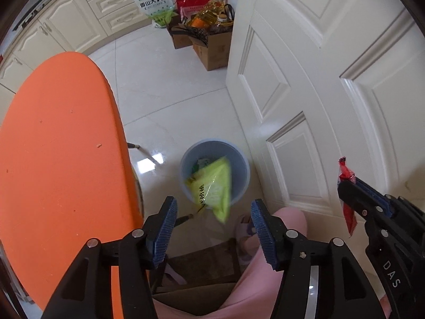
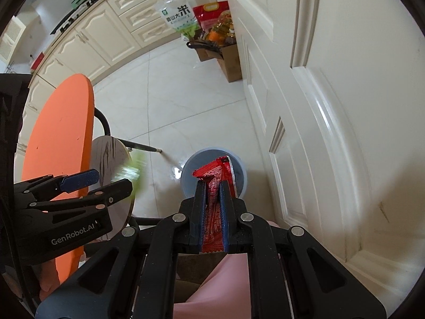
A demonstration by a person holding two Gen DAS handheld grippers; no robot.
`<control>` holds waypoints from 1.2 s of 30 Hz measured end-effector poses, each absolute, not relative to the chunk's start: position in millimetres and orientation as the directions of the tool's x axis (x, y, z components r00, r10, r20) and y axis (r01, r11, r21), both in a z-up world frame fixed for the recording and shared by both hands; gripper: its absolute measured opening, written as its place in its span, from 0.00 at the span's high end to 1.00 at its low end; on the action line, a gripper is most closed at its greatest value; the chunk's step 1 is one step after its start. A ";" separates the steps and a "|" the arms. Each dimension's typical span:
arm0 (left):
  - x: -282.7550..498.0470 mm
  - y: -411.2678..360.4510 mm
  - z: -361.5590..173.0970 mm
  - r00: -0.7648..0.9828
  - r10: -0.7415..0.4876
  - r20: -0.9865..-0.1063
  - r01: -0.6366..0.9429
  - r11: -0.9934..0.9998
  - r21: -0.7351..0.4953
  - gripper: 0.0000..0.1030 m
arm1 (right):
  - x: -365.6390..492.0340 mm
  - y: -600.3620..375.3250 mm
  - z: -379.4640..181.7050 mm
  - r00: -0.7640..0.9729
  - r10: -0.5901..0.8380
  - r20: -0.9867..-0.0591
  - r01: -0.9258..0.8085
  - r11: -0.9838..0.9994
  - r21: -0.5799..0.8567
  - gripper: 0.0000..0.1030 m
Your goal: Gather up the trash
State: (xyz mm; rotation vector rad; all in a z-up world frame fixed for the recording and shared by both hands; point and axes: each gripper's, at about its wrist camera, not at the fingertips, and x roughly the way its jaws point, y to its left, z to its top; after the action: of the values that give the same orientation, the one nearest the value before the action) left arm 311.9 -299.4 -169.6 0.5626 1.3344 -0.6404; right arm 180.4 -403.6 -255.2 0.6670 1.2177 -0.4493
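Note:
A yellow-green snack bag [image 1: 212,186] is in mid-air, blurred, just below my left gripper [image 1: 213,207] and over the blue bin [image 1: 240,164] on the floor. The left pads stand apart and touch nothing. In the right wrist view the bag is a green smear [image 2: 134,167] beside the left gripper [image 2: 114,179]. My right gripper [image 2: 213,183] is shut on a red wrapper [image 2: 215,171], held above the bin [image 2: 186,170]. From the left wrist view the right gripper [image 1: 348,183] shows at the right with the red wrapper [image 1: 345,171] sticking out both ways. Some trash lies inside the bin.
An orange tabletop [image 1: 53,159] fills the left, with a round grey stool [image 2: 111,159] under it. A white panelled door [image 1: 318,79] stands close on the right of the bin. Cardboard boxes of groceries [image 1: 209,45] sit far back. A person's pink-clad leg [image 1: 265,279] is below.

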 end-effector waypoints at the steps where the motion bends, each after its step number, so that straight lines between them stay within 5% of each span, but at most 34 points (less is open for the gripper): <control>1: 310.9 -299.9 -170.1 0.121 -0.096 -0.988 0.710 0.704 0.019 0.47 | 180.9 -402.8 -255.9 0.295 0.034 -0.955 0.644 0.731 0.225 0.90; 13: 315.8 -269.7 -148.4 0.155 -0.147 -0.977 0.693 0.721 0.002 0.45 | 204.6 -383.8 -254.3 0.293 0.070 -0.953 0.619 0.746 0.245 0.90; 19: 313.4 -246.0 -136.6 0.207 -0.155 -0.966 0.663 0.748 0.022 0.43 | 218.3 -372.1 -250.6 0.298 0.108 -0.949 0.589 0.762 0.271 0.77; 29: 297.3 -229.7 -127.5 0.239 -0.140 -0.961 0.652 0.757 0.051 0.42 | 214.0 -356.7 -238.3 0.278 0.058 -0.959 0.578 0.787 0.215 0.75; 31: 290.9 -224.2 -123.4 0.252 -0.145 -0.957 0.650 0.758 0.056 0.42 | 212.1 -354.4 -234.5 0.283 0.040 -0.958 0.577 0.791 0.204 0.72; 36: 273.9 -207.5 -114.8 0.301 -0.141 -0.943 0.619 0.782 0.081 0.42 | 203.3 -345.0 -221.8 0.315 -0.022 -0.949 0.552 0.817 0.164 0.45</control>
State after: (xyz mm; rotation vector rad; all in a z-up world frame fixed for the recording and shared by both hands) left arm 273.9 -207.5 -114.8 0.4806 1.1648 -0.5298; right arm 203.3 -345.0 -221.8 0.5168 1.2023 -0.4013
